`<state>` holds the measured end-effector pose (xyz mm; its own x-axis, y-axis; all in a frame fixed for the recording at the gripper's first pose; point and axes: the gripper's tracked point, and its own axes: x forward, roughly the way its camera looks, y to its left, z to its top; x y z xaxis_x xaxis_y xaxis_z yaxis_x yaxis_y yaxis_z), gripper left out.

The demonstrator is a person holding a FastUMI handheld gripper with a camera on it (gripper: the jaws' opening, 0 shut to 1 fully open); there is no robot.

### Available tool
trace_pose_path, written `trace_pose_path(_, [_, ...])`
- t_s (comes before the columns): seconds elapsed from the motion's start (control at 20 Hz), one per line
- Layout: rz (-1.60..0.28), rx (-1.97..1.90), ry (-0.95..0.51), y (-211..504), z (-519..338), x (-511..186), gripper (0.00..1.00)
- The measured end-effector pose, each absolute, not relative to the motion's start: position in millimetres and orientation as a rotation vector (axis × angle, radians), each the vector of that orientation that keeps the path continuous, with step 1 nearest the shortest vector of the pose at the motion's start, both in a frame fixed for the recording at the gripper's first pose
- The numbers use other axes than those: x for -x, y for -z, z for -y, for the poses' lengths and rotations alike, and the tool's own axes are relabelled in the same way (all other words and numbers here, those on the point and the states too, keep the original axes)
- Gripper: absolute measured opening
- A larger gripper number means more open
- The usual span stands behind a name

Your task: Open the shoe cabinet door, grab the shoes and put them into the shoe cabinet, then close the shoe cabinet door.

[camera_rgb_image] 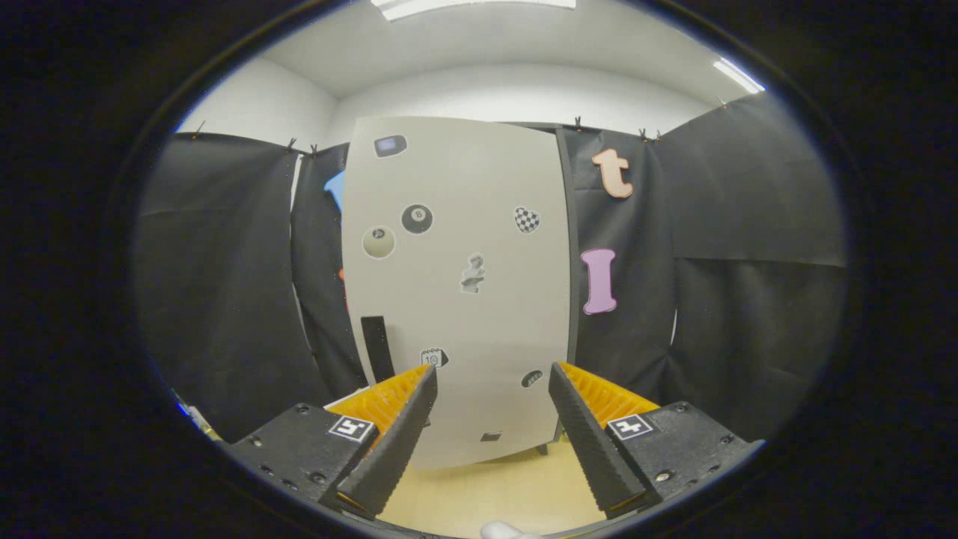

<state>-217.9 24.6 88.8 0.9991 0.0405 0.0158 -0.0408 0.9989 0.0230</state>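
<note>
A: How are the fingers of the gripper standing?
B: They are gaping wide, gripping nothing.
A: Where is the shoe cabinet door?
B: It is standing shut just beyond the fingers, bearing stickers, with a dark handle near its left edge.

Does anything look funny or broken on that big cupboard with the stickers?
Nothing looks broken or spilled. The shoe cabinet stands upright beyond the gripper, its door shut and dotted with stickers such as an eight-ball sticker. Its bulging outline looks like lens curve, not damage. The jaws are open and hold nothing.
</note>
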Motion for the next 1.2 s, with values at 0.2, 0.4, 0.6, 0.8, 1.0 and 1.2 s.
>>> trace_pose_path(0.2, [0.036, -0.012, -0.046, -106.6, -18.2, 237.1, 0.98])
trace_pose_path(0.4, [0.042, -0.012, -0.037, -114.3, -7.0, 253.4, 0.98])
trace_pose_path(0.6, [0.051, -0.01, -0.005, -118.0, 8.6, 261.2, 0.98])
trace_pose_path(0.8, [0.048, -0.017, 0.016, -117.2, 19.1, 262.2, 0.98])
trace_pose_path(1.0, [0.045, -0.023, 0.016, -116.3, 21.2, 261.7, 0.98])
trace_pose_path(1.2, [0.044, -0.023, 0.017, -115.1, 22.5, 260.6, 0.98])
